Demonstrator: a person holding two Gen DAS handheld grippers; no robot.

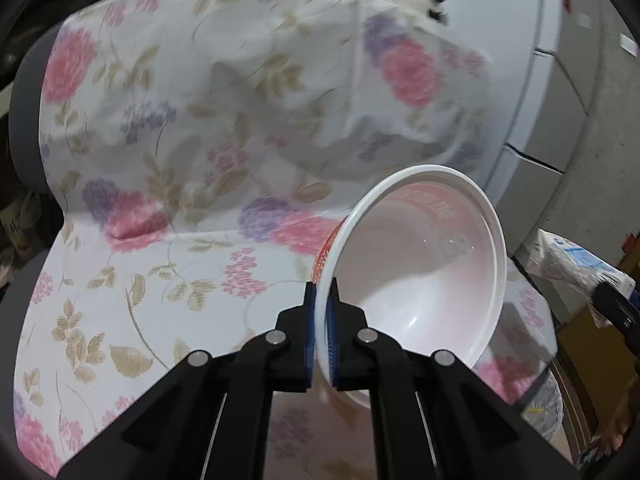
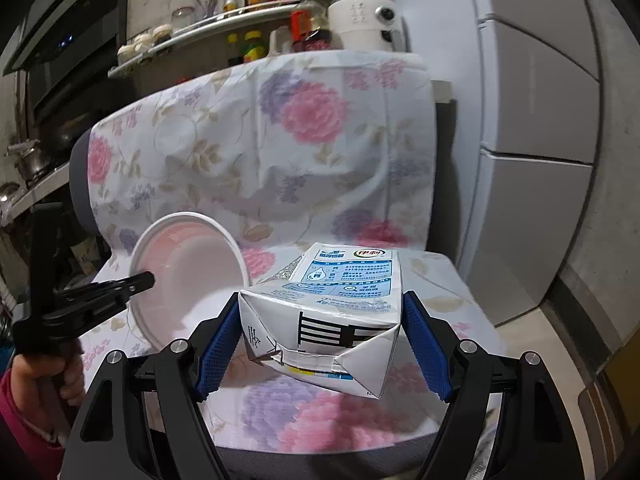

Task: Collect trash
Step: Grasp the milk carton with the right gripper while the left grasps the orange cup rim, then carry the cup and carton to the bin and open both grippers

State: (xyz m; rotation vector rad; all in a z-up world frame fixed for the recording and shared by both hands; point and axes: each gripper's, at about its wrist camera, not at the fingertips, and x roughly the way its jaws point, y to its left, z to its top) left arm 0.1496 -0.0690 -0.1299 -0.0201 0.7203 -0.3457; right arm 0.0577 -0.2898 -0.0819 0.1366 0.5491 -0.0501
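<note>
Two pieces of trash are sitting on the floral cloth (image 2: 320,140), one at each of your grippers.

Your left gripper (image 1: 322,304) is pinching the near rim of the white plastic bowl (image 1: 420,272), jaws pressed together on the wall; the bowl is tilting on its side, mouth facing you, at the left of the seat. Your right gripper (image 2: 324,340) is standing spread around the crumpled milk carton (image 2: 332,312), which is lying just right of the bowl; whether the blue pads (image 2: 426,348) are touching its sides, you cannot tell.
</note>
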